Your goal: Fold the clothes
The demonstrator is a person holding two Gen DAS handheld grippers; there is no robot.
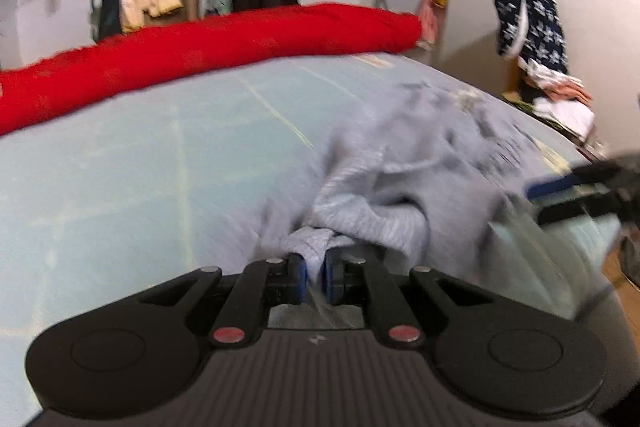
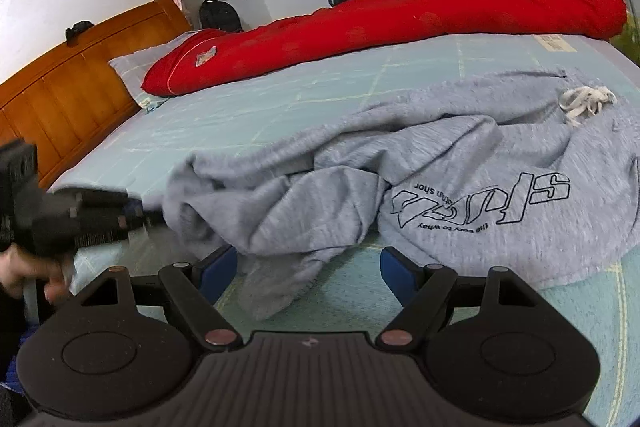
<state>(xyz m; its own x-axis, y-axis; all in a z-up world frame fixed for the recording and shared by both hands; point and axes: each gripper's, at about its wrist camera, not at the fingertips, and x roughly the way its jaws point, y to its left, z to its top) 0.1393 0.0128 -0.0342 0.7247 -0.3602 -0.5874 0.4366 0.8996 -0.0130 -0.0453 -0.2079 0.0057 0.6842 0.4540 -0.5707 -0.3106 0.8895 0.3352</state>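
The left gripper (image 1: 314, 277) has its fingers (image 1: 297, 277) pinched on a fold at the near edge of the grey sweatshirt (image 2: 460, 163), which lies crumpled on the bed (image 1: 140, 155). To do this step well, it should probably lift gently and draw the cloth flat before any fold. The right gripper (image 2: 308, 275) hangs low over the near hem, fingers wide, holding nothing, tilted downward. Farther back lies a red quilt (image 2: 400, 23).
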